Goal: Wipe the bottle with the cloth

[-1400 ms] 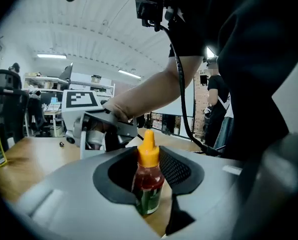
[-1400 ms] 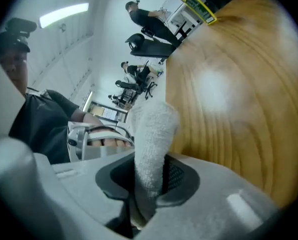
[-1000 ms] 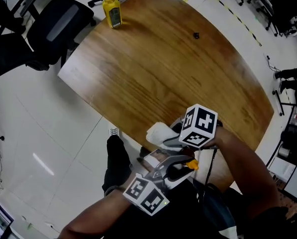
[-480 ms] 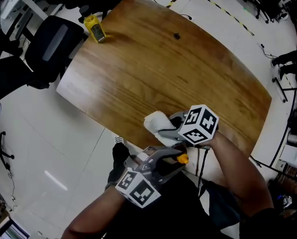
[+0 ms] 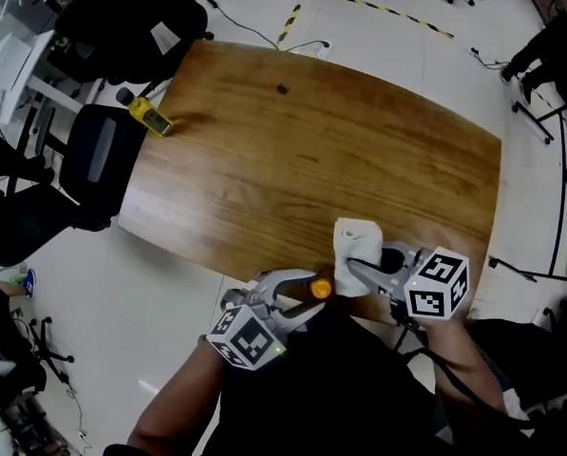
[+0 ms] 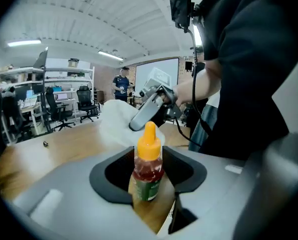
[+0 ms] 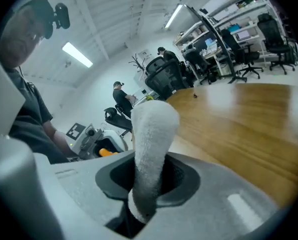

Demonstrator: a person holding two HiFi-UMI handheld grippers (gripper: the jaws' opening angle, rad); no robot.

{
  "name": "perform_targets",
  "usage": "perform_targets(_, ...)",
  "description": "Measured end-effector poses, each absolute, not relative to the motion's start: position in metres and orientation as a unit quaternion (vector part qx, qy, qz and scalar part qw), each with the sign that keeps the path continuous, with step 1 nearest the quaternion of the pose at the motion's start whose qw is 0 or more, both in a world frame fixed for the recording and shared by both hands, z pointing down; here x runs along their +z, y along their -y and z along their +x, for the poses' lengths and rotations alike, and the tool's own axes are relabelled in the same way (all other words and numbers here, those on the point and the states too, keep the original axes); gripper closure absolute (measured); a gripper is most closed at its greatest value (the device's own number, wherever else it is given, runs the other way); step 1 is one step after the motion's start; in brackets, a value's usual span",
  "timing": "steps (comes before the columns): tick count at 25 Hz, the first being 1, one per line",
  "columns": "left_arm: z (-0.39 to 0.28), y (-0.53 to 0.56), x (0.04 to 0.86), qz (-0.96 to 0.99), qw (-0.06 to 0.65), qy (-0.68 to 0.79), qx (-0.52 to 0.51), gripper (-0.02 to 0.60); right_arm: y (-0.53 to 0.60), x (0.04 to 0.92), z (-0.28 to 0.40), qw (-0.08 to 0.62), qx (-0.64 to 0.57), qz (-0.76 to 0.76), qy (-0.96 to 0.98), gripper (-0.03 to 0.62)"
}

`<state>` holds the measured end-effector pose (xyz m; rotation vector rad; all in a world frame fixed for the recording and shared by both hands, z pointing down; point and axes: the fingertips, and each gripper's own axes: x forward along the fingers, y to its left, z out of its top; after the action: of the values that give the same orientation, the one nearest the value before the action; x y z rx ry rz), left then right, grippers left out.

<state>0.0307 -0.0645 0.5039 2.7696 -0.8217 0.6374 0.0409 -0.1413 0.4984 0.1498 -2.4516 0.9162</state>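
A small bottle (image 6: 148, 166) with an orange cap, red liquid and a green label stands upright between the jaws of my left gripper (image 6: 149, 176). Those jaws have just been opening, and their pads still flank and touch the bottle. In the head view the orange cap (image 5: 319, 290) shows at the left gripper (image 5: 310, 299), by the table's near edge. My right gripper (image 5: 373, 272) is shut on a rolled white cloth (image 5: 357, 245), which sticks up from its jaws (image 7: 149, 149). The cloth hangs just right of the bottle, close to the cap, apart from it.
The wooden table (image 5: 311, 160) carries a yellow bottle (image 5: 150, 115) at its far left corner and a small dark object (image 5: 281, 89) near the far edge. A black office chair (image 5: 93, 160) stands left of the table. People, desks and shelves fill the room behind.
The right gripper has swung to the right with the cloth, off the left gripper's tip. The left gripper has stayed near the table's edge with the bottle. The head view has shifted.
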Motion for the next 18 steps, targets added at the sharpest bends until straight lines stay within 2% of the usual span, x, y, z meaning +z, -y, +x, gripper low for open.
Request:
perform_targets(3,0.042,0.066,0.51,0.932,0.076,0.265,0.235,0.376,0.12,0.489,0.05,0.24,0.319,0.05,0.915,0.519)
perform_targets(4,0.044,0.068,0.511,0.931,0.075,0.269,0.236,0.402,0.115,0.481,0.051,0.235,0.297,0.046,0.924,0.519)
perform_targets(7,0.047,0.073,0.514,0.93,0.08,0.277,0.227,0.411,0.105,0.448,0.05,0.232,0.19,0.028,0.954,0.519)
perform_targets(13,0.048,0.074,0.516,0.938,0.086,0.267,0.202,0.413,0.074,0.411,0.025,0.334,-0.03,-0.014,0.942,0.519)
perform_targets(18,0.053,0.078,0.516,0.945,0.087,0.253,0.187,0.411,0.071,0.448,0.014,0.427,-0.08,-0.002,0.901,0.517)
